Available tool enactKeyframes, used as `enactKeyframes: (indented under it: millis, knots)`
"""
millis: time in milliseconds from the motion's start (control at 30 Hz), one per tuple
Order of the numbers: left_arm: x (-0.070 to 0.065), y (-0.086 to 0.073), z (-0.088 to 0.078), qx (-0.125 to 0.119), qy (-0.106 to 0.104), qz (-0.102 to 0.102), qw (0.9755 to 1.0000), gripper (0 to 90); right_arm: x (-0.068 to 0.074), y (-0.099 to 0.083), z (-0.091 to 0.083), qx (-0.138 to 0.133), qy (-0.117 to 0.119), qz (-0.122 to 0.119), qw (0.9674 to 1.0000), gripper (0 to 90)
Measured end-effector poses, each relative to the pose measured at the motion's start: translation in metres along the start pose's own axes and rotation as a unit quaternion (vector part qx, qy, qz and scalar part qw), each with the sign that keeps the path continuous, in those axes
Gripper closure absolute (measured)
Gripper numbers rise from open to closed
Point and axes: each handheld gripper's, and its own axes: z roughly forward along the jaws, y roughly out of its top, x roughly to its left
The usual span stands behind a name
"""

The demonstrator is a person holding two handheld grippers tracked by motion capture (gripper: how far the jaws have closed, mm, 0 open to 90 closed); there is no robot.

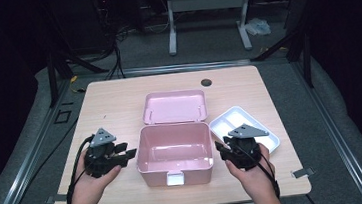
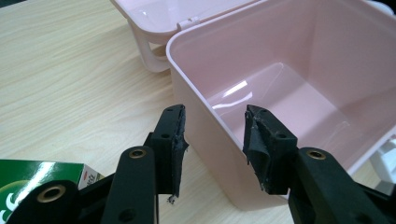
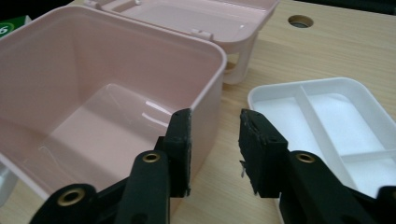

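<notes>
The wooden desk (image 1: 118, 95) carries 1 pink storage box (image 1: 175, 154) at its near middle, empty, with its hinged lid (image 1: 174, 106) thrown open flat on the far side. Just right of the box lies a white divided tray (image 1: 239, 124), also empty, with 3 compartments visible in the right gripper view. A small round cable hole (image 1: 206, 82) sits in the desk far right of the lid.

The left hand-held gripper (image 1: 124, 155) hangs at the box's left wall, its jaws apart and straddling that rim without pressing on it. The right hand-held gripper (image 1: 222, 149) hangs at the right wall, jaws likewise apart, the left jaw over the rim and the right jaw over the gap toward the tray; neither clamps anything.

Judged from here, the risk is an uneven pinch: if 1 side bites the thin wall before the other, the light box could tip or skid toward the tray and knock it. The worn tape on the pads (image 2: 176, 140) may also slip on smooth plastic.

A green carton (image 2: 44, 179) at the bottom left of the left gripper view is cut off and its print unreadable. The white latch (image 1: 175, 178) on the near face is partly hidden.
</notes>
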Motion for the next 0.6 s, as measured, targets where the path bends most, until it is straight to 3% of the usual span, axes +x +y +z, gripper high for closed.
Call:
enactKeyframes:
  millis: [100, 200, 400, 600]
  knots:
    - [-0.001, 0.002, 0.005, 0.004, 0.001, -0.006, 1.0, 60.2, 0.005, 0.001, 0.003, 0.004, 0.003, -0.006, 1.0, 68.3]
    - [0.0, 0.001, 0.01, 0.01, -0.013, -0.019, 0.9997, 68.3, 0.009, 0.002, 0.007, 0.009, 0.013, 0.008, 0.9998, 73.7]
    - [-0.001, 0.0, 0.013, 0.018, -0.019, -0.017, 0.9995, 81.4, 0.014, 0.001, 0.01, 0.013, 0.027, 0.014, 0.9994, 81.3]
    - [-0.002, -0.001, 0.015, 0.023, -0.017, -0.018, 0.9994, 85.4, 0.016, 0.001, 0.014, 0.025, 0.029, 0.017, 0.9991, 81.9]
